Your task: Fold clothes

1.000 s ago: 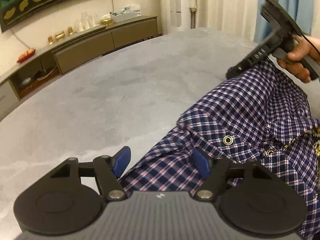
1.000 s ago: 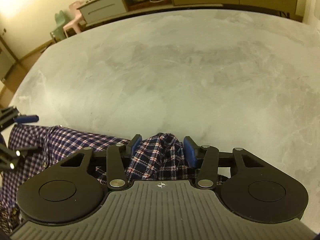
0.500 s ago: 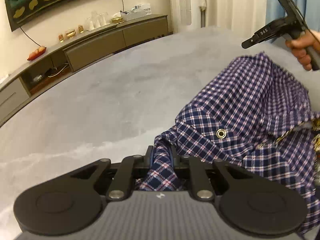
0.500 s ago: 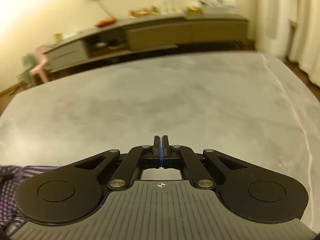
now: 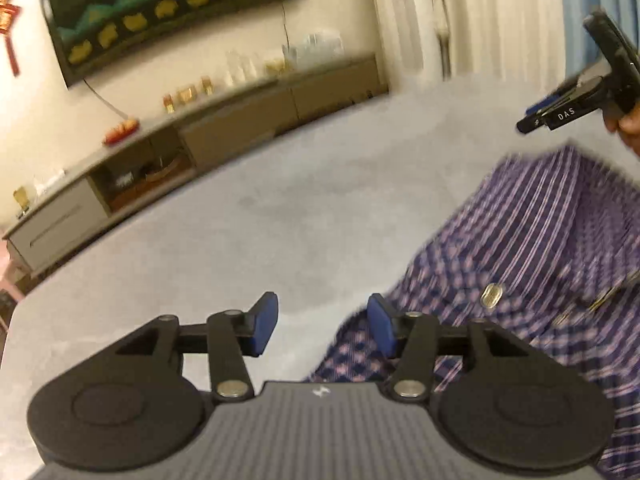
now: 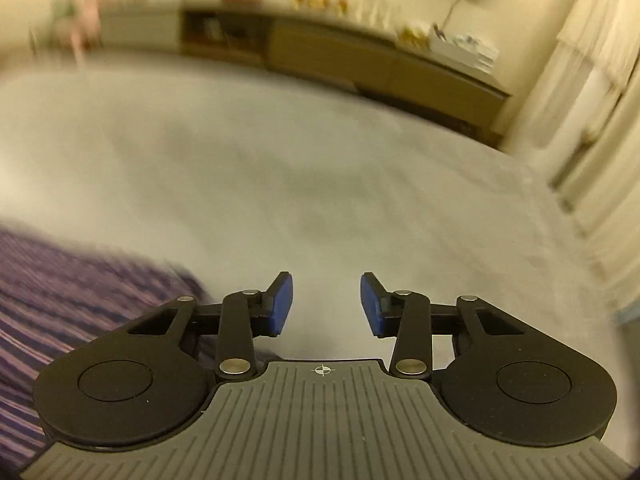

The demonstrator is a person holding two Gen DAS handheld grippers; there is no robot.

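A navy, white and red plaid shirt (image 5: 540, 248) lies bunched on the grey table (image 5: 260, 232), blurred by motion, with a metal snap (image 5: 491, 295) showing. My left gripper (image 5: 322, 326) hovers at the shirt's left edge, its jaws opening, no cloth between the blue pads. In the left wrist view, my right gripper (image 5: 534, 118) is held by a hand above the shirt's far side. In the right wrist view, my right gripper (image 6: 326, 306) has its jaws opening over bare table, and the shirt (image 6: 72, 292) lies to its left.
A long low sideboard (image 5: 200, 152) with small ornaments runs along the far wall under a dark framed picture (image 5: 172, 12). Pale curtains (image 5: 480, 16) hang at the right. The grey table (image 6: 320, 168) stretches ahead of the right gripper.
Both grippers closed half a second ago, the left on a fold of the shirt. Now both stand apart with nothing between the pads. The left gripper has risen; both views are blurred.
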